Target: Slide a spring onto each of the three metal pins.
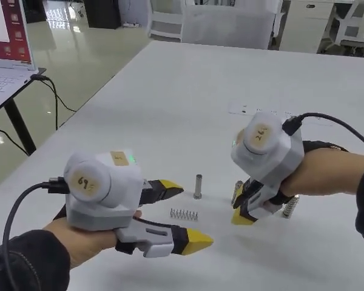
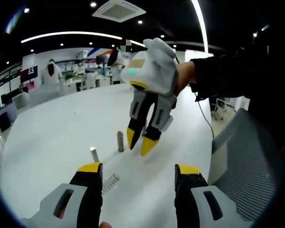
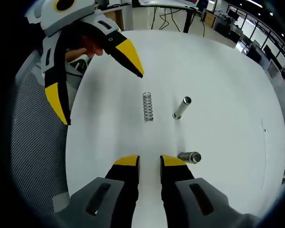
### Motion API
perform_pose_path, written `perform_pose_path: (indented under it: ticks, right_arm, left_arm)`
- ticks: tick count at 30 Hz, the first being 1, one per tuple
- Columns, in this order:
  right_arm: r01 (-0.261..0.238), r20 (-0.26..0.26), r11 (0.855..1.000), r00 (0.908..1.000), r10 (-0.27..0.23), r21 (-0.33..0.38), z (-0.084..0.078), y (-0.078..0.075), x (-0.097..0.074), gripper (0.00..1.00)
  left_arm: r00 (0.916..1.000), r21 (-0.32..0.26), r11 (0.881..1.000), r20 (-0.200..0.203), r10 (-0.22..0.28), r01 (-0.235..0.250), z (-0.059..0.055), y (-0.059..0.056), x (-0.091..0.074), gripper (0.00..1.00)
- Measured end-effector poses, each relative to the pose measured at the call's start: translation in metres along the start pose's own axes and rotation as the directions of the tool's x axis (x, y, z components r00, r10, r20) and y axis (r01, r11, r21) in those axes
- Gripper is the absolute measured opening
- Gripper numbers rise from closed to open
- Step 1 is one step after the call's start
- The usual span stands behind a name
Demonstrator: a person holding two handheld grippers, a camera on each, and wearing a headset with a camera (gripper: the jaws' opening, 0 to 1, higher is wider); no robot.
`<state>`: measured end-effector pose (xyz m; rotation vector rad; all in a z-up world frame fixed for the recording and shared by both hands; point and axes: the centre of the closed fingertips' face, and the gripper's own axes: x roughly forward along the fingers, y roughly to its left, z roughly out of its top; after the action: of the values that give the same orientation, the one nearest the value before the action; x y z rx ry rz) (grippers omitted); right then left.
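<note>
Your left fingers [image 1: 194, 241] spread wide and empty, flanking the loose spring [image 1: 184, 214] lying low centre on the bench [image 1: 170, 109], apparently lined up to pinch it. Your right fingers [image 3: 127, 166], a narrow gap holding nothing, sit beside a sprung pin [image 3: 190, 156]; the bare pin [image 1: 198, 186] waits mid-frame.

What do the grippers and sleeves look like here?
Left gripper and right gripper: white-grey housings, black jaws with yellow tips, a black cable each. Round tan stickers read 69 on the left, 26 on the right. Dark sleeves.
</note>
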<state>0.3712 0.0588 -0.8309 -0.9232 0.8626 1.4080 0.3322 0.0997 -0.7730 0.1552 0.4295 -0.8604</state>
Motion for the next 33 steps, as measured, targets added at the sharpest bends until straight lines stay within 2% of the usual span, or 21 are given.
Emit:
perform_pose_path:
  ticks: [17,33]
  right_arm:
    - [-0.011,0.033,0.999,0.9994,0.013,-0.048,0.033,0.005,0.015,0.14]
    - [-0.013,0.043,0.998,0.9989,0.016,-0.068,0.048,0.000,0.030,0.13]
  left_arm:
    - [1.0000,0.000,1.000,-0.006,-0.002,0.002,-0.001,0.000,0.000,0.56]
    - [0.9999,-0.002,1.000,-0.016,-0.003,0.003,-0.004,0.001,0.000,0.56]
